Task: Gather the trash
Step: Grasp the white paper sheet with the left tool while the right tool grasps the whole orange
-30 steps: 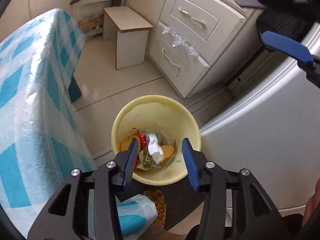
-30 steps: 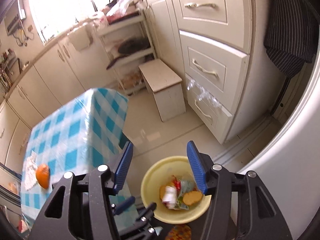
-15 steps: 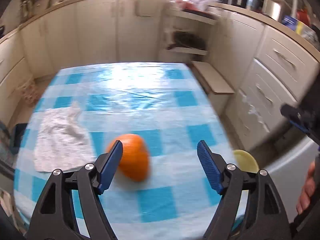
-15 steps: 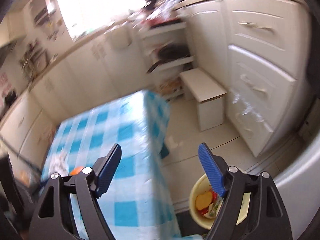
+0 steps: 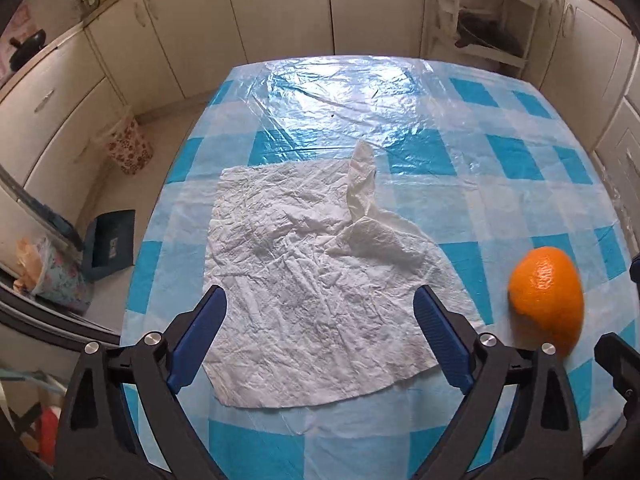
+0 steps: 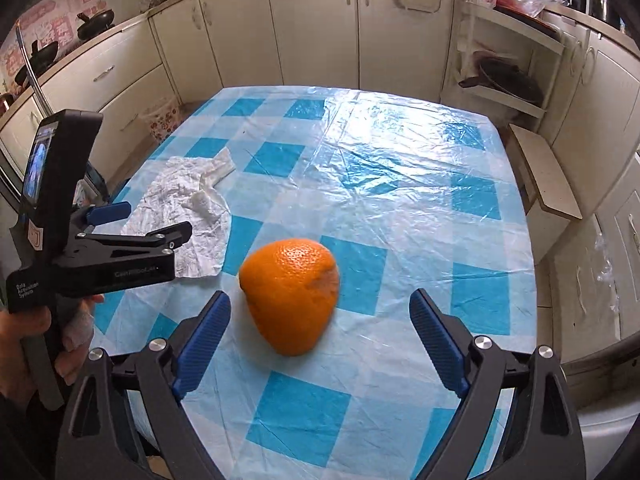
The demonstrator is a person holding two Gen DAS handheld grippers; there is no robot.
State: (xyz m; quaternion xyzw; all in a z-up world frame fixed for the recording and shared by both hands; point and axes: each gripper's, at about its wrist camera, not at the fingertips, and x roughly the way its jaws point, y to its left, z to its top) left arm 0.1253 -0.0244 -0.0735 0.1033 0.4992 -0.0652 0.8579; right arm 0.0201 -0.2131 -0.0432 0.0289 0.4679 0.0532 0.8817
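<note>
Two bits of trash left on the checked table (image 5: 500, 152): a crumpled paper towel (image 5: 312, 304) lying flat, and an orange peel (image 6: 292, 292) dome-up just beside it, probably hollow, can't confirm. Each gripper lines up over its own piece, likely for a double pick. Left gripper (image 5: 320, 344) hangs above the towel, jaws opening wide, nothing between them. Right gripper (image 6: 320, 340) frames the peel, jaws opening too, pads clear of it.

Crinkled matt paper towel (image 5: 316, 292), dimpled orange peel (image 6: 294, 292), glossy plastic tablecloth (image 6: 420, 184).
</note>
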